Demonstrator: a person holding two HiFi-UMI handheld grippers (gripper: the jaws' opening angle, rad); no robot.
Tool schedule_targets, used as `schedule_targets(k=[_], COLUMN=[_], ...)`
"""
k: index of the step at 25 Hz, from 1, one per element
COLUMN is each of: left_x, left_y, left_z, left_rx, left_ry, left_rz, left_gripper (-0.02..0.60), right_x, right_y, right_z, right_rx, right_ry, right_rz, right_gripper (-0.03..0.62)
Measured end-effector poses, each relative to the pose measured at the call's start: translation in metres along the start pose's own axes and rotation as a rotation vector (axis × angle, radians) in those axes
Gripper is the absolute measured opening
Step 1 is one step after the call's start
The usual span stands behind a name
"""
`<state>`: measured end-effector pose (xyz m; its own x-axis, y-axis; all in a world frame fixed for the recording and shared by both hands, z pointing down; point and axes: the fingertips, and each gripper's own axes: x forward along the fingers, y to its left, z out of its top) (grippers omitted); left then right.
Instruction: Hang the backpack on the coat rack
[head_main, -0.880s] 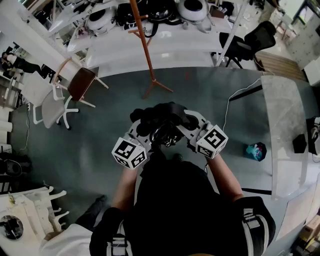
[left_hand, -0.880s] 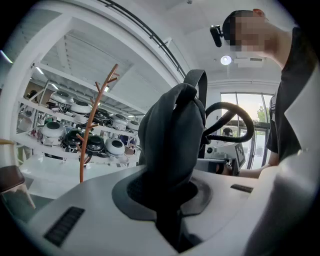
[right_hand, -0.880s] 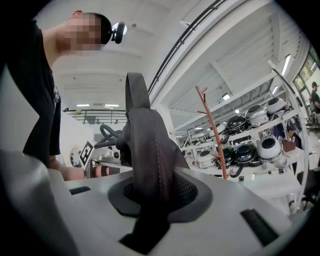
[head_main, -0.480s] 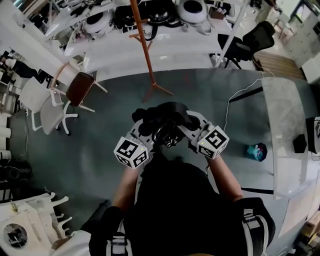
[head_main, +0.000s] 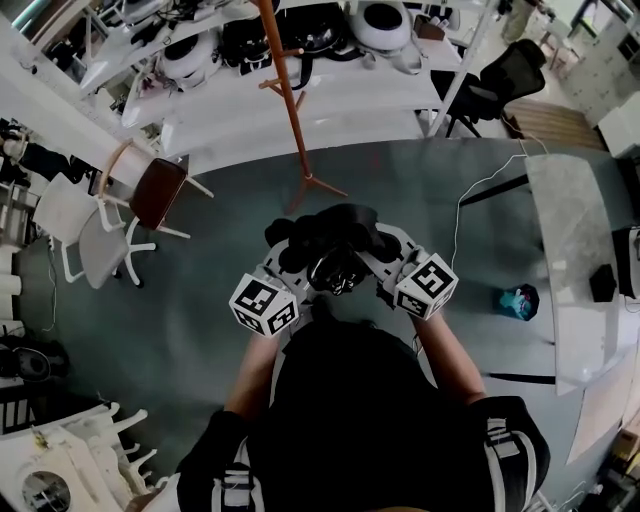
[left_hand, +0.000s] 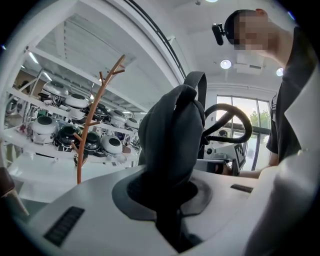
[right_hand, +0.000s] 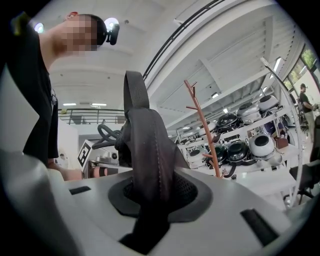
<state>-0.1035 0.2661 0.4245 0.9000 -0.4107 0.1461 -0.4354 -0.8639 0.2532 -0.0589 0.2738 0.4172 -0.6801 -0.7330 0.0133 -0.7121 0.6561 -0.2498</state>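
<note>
A black backpack (head_main: 330, 235) hangs in front of the person, held up by both grippers. My left gripper (head_main: 287, 262) is shut on a padded part of the backpack (left_hand: 172, 140), which fills the left gripper view. My right gripper (head_main: 385, 256) is shut on a dark stitched strap (right_hand: 150, 155) that rises between its jaws. The brown wooden coat rack (head_main: 290, 95) stands on the grey floor ahead of the bag, with a gap between them. The coat rack (left_hand: 87, 135) also shows to the left of the bag, and the coat rack (right_hand: 205, 135) shows to the right of the strap.
White shelves (head_main: 330, 95) carrying several helmets run behind the rack. A brown chair (head_main: 155, 190) and a white chair stand at left. A black office chair (head_main: 500, 85) and a grey table (head_main: 570, 250) are at right. A teal object (head_main: 512, 300) and a cable lie on the floor.
Both grippers keep their hold on the backpack. The view has shifted a little, so the shelves and the rack sit slightly lower in the picture.
</note>
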Motion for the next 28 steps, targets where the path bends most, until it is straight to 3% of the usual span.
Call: schedule_targets(k=[28], left_x=[-0.028], left_y=[0.128], left_z=[0.011], left_rx=[0.015], left_ry=[0.043], left_rz=[-0.082], left_gripper=[0.067], right_x=[0.128], right_y=[-0.015], right_z=[-0.016], right_rx=[0.036], right_ry=[-0.037], right_rz=[-0.108], right_gripper=[0.103])
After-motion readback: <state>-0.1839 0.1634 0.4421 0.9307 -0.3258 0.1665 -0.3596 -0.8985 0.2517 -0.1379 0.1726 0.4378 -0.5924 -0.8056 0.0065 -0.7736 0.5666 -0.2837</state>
